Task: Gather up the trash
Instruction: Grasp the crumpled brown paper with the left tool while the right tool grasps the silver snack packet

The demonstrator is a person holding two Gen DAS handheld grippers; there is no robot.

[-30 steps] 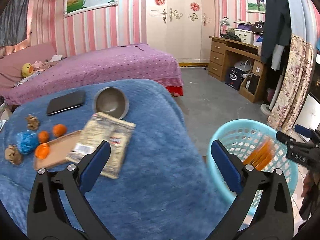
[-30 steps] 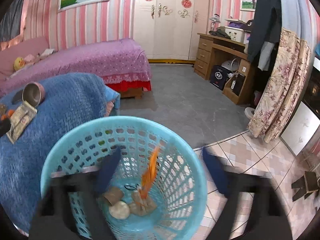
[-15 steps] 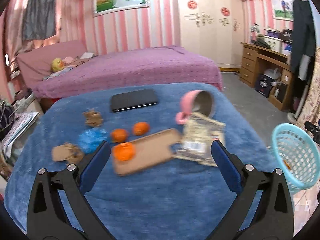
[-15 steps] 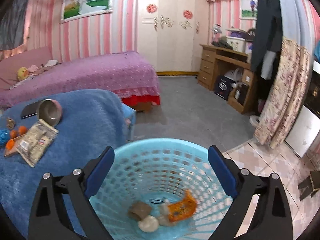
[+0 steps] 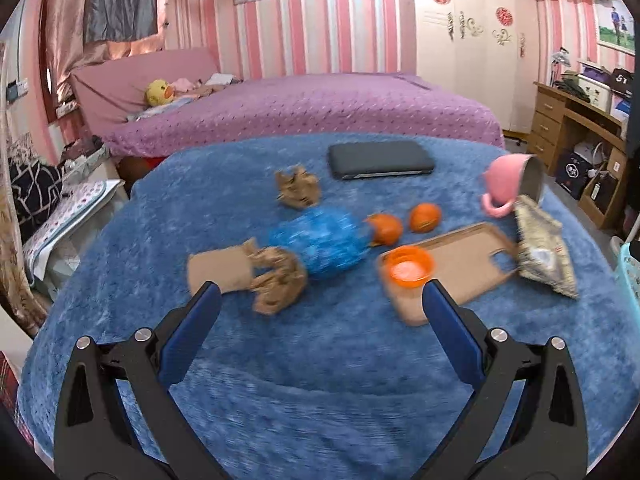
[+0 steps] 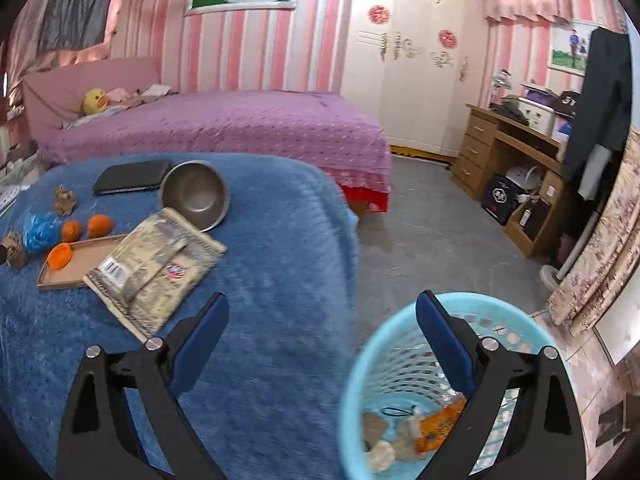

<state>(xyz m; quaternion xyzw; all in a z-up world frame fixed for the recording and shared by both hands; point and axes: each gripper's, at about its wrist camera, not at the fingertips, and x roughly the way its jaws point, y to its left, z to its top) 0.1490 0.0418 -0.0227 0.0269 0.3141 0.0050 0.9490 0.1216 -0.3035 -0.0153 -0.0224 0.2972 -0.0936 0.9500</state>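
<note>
L gripper (image 5: 320, 300): fingers spread wide, nothing between them, above the blue blanket (image 5: 320, 380). Just ahead of its tips: crumpled brown paper (image 5: 276, 280) w/ a flat card scrap touching it, then a blue wrapper (image 5: 320, 246) touching the paper's far side. 2nd brown paper wad (image 5: 298, 192) sits farther back, apart. Right of the wrapper: 2 oranges (image 5: 404, 224) side by side, an orange cap (image 5: 408, 266) on the near-left end of a tan tray (image 5: 464, 264). A foil bag (image 5: 546, 254) overlaps the tray's right end; pink mug (image 5: 514, 186) tipped on its side against the bag's far edge. Black case (image 5: 380, 159) flat at the back. Blanket in front of the paper is bare; view is motion-blurred.

R gripper (image 6: 320, 312): jaws have just been opening, now wide, empty. L finger over the blanket's right part, R finger over the basket (image 6: 384, 336) rim. Basket stands on the floor just off the blanket's right edge; wrappers and paper scraps lie in its bottom. Foil bag is nearest item on the blanket, up-left of the L finger; rest of the trash farther left. Bed (image 6: 224, 128) behind, grey floor (image 6: 432, 232) open to the right, desk (image 6: 516, 152) beyond.
</note>
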